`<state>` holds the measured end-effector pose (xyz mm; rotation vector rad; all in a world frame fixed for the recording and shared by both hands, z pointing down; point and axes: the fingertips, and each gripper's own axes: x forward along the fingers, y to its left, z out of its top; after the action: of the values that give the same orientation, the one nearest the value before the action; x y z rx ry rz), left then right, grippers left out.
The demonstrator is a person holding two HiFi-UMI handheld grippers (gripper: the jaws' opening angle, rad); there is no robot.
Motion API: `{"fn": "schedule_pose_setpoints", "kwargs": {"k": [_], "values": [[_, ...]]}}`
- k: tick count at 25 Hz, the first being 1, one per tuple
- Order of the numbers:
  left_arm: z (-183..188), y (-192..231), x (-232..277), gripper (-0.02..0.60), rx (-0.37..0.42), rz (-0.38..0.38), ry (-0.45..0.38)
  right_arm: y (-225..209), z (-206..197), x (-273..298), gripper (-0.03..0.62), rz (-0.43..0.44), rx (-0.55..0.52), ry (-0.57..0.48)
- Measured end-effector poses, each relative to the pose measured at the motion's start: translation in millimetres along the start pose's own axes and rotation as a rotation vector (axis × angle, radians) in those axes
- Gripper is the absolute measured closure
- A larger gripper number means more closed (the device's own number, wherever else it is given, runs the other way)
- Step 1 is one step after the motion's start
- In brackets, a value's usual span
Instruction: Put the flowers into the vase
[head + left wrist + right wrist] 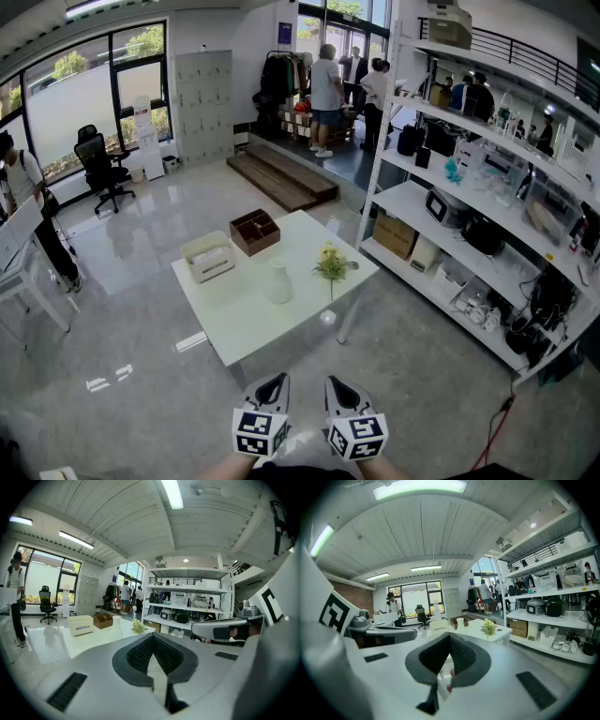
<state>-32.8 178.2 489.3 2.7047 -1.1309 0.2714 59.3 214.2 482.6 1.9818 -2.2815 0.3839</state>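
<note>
We carry two white-shelled tools, the left gripper point(275, 382) and the right gripper point(337, 384), each tapering to a point. Inside sit dark grey ribbed pads point(140, 654). Each bears a cube point(260, 433) of black-and-white square markers, and black slots point(66, 692) mark the shells.

Head view: high up, facing forward and steeply down. The white table point(246, 323) sits mid-frame, well off across the floor.
Left gripper view, right gripper view: low, nearly level, side by side, each looking along its own jaws toward that table.
All three share the table, flowers point(330, 263) and shelving point(403, 199).
</note>
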Motion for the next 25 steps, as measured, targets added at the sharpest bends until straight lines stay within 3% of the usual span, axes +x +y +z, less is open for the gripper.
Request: {"fn": "schedule_pose_setpoints", "kwargs": {"k": [9,15,25], "values": [[-3,-2,6,0.578,-0.012,-0.005,0.003,-4,-2,3,0.591,-0.003,0.003,0.01],[-7,-1,6,0.578,-0.032,0.004,0.013,-10,-2,-1,0.591,0.011,0.077,-0.005],[-25,-25,12,0.578,-0.055,0.035,0.054,-34,-32,-16,0.591,0.035,0.109,0.058]]}}
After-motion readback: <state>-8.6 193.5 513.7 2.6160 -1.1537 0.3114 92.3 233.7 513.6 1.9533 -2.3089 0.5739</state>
